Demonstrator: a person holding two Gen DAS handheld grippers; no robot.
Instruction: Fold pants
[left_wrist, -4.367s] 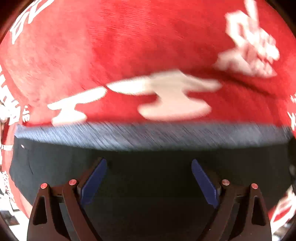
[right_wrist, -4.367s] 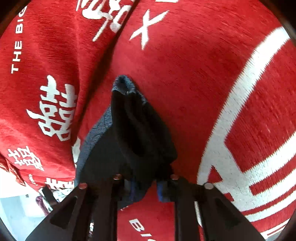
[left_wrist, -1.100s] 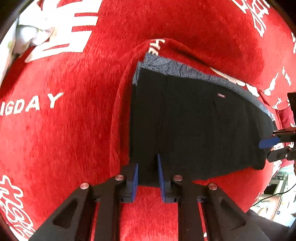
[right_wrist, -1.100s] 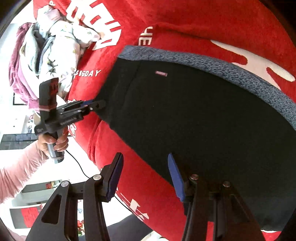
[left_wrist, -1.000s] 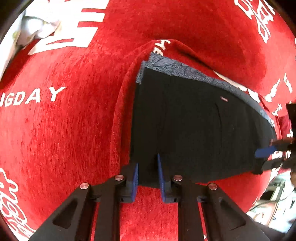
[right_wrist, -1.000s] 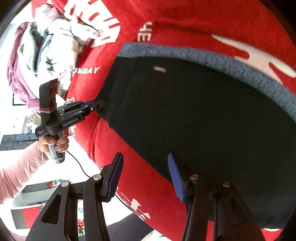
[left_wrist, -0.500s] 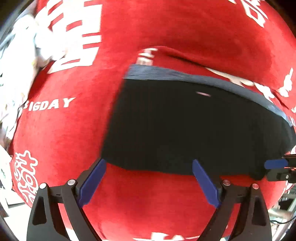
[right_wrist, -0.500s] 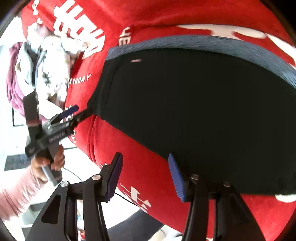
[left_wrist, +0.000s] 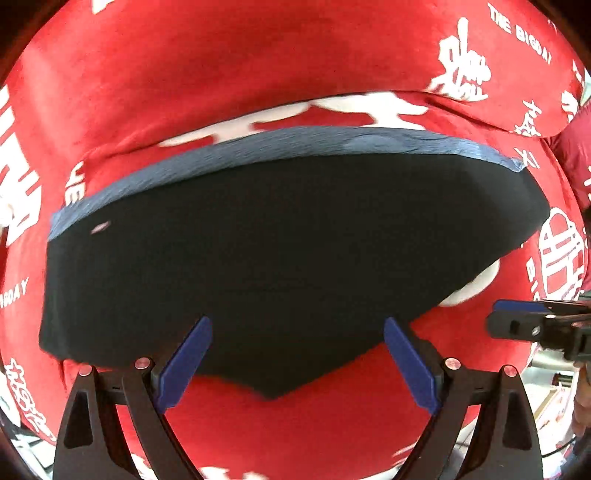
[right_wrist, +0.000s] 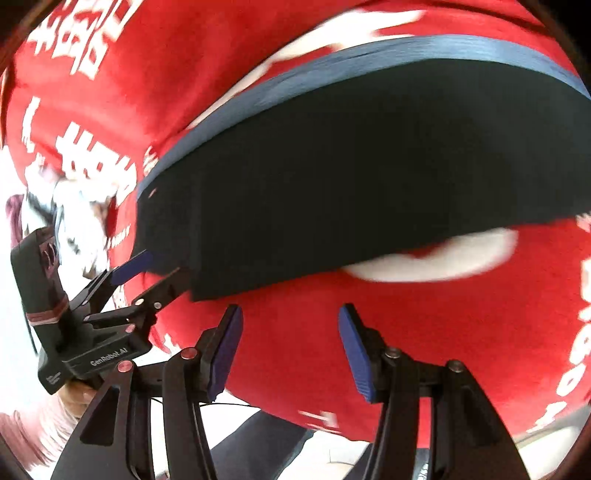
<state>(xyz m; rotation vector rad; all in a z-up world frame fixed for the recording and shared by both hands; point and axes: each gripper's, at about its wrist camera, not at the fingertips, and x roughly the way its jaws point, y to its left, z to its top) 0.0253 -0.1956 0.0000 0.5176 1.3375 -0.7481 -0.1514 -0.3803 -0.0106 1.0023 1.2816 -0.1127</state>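
Note:
The black pants (left_wrist: 258, 258) with a blue-grey waistband (left_wrist: 295, 147) lie folded flat on the red cloth (left_wrist: 258, 66). They also show in the right wrist view (right_wrist: 369, 177). My left gripper (left_wrist: 295, 354) is open and empty, its blue pads over the near edge of the pants. My right gripper (right_wrist: 291, 347) is open and empty, above bare red cloth just in front of the pants' near edge. The left gripper also shows in the right wrist view (right_wrist: 147, 269), open at the pants' left corner. The right gripper shows at the right edge of the left wrist view (left_wrist: 532, 321).
The red cloth with white lettering (right_wrist: 443, 332) covers the whole surface and drops off at its near edge. A pile of pale clothes (right_wrist: 74, 206) lies at the far left. The floor (right_wrist: 332, 454) shows below the edge.
My left gripper has opened and let go of the pants' edge, then swung round to face the pants squarely. My right gripper has stayed open and drawn back off the pants.

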